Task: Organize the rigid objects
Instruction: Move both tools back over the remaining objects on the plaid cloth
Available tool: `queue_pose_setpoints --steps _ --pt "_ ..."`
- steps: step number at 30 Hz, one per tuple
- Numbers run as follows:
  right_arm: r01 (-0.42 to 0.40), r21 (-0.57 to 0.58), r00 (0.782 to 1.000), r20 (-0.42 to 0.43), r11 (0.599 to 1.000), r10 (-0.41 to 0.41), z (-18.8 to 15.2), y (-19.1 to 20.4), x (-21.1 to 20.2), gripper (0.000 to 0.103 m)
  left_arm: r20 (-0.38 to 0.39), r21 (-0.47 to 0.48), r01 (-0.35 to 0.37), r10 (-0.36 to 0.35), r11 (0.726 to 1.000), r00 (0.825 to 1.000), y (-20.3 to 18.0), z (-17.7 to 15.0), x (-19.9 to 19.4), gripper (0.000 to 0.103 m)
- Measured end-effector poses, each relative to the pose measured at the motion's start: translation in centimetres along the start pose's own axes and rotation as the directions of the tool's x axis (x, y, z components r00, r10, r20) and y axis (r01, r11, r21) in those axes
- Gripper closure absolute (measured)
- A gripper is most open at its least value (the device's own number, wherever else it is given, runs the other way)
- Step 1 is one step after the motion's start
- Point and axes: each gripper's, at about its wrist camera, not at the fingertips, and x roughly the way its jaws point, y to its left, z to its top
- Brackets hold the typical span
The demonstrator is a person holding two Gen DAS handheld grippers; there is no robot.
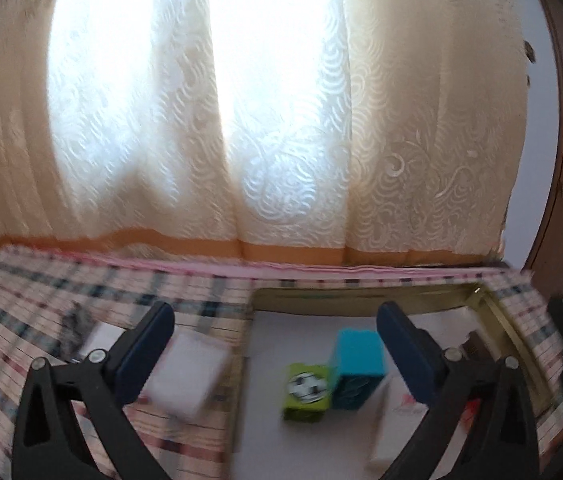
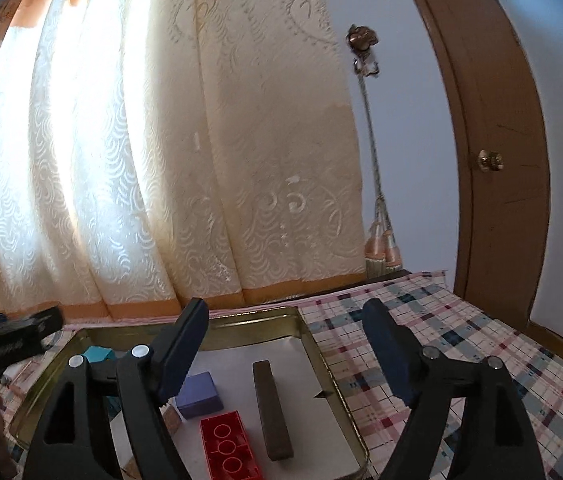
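Observation:
A gold-rimmed tray [image 1: 493, 312] [image 2: 321, 356] lined with white paper lies on a plaid cloth. In the left wrist view it holds a green block with a football picture [image 1: 307, 392] and a teal block [image 1: 357, 364] side by side. In the right wrist view it holds a purple block [image 2: 199, 394], a red studded brick [image 2: 229, 450] and a dark brown bar [image 2: 271, 410]. My left gripper [image 1: 277, 350] is open and empty above the tray's left part. My right gripper [image 2: 281, 356] is open and empty above the tray.
A white flat box [image 1: 187, 376] and a dark object [image 1: 73, 324] lie on the plaid cloth [image 1: 41, 300] left of the tray. A cream curtain [image 1: 281, 120] hangs behind. A brown door [image 2: 497, 160] stands at the right. The left gripper's body [image 2: 5, 344] shows at the right view's left edge.

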Motion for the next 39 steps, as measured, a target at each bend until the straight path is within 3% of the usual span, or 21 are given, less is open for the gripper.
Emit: queue_pose_setpoints --steps 5,14,28,39 --pt "0.028 -0.021 0.998 0.063 0.999 -0.027 -0.1 1.1 -2.1 0.022 0.053 0.085 -0.069 0.065 0.994 0.996 2.1 -1.0 -1.2 0.0" --pt "-0.006 -0.049 0.998 0.068 0.999 0.009 -1.1 4.9 -4.3 0.022 0.086 0.069 -0.107 0.1 0.992 0.991 6.7 -1.7 -2.3 0.0" --pt "-0.097 -0.068 0.995 0.001 0.993 0.097 -2.7 12.7 -5.2 0.022 0.043 0.013 -0.127 0.126 0.992 0.991 12.8 -2.2 -1.5 0.0" --pt "-0.18 -0.076 0.982 -0.071 0.981 0.175 -3.7 18.2 -5.3 0.022 -0.006 -0.001 -0.218 0.218 0.976 0.976 18.4 -2.4 -0.2 0.0"
